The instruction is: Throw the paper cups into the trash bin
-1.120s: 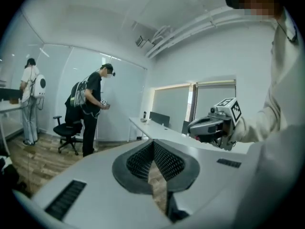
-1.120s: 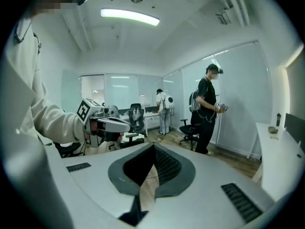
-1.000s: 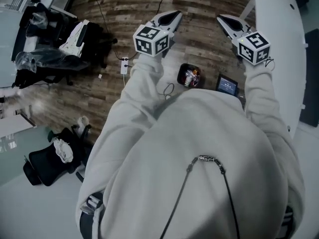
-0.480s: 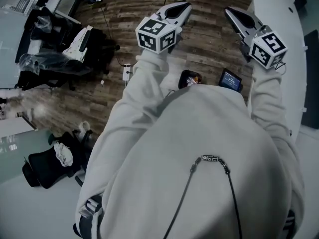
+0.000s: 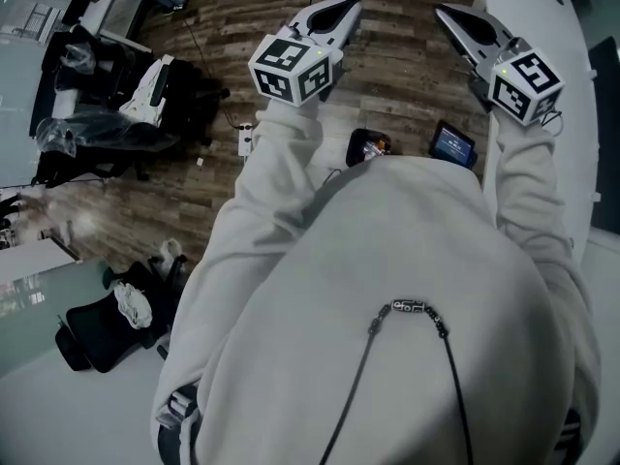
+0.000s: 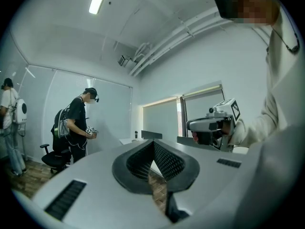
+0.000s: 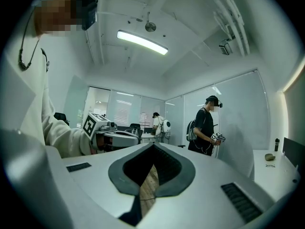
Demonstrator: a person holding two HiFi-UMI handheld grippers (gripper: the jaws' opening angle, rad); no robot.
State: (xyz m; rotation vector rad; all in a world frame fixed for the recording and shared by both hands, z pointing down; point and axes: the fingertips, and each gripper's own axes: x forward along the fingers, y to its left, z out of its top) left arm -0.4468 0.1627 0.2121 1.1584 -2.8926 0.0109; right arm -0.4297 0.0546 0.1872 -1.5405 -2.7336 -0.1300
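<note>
You held two grippers: left gripper (image 5: 347,6), right gripper (image 5: 446,13). Two other people, one in black (image 7: 206,125) and one in white (image 7: 157,124), stood nearby. One screen (image 5: 452,144) and one black tub (image 5: 368,147) lay on the floor (image 5: 407,76).

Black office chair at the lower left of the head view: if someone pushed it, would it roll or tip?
The black office chair would probably shift easily: the pale floor under it looks smooth, though its wheels cannot be made out. The white cloth lying loosely on it would likely slide off.
</note>
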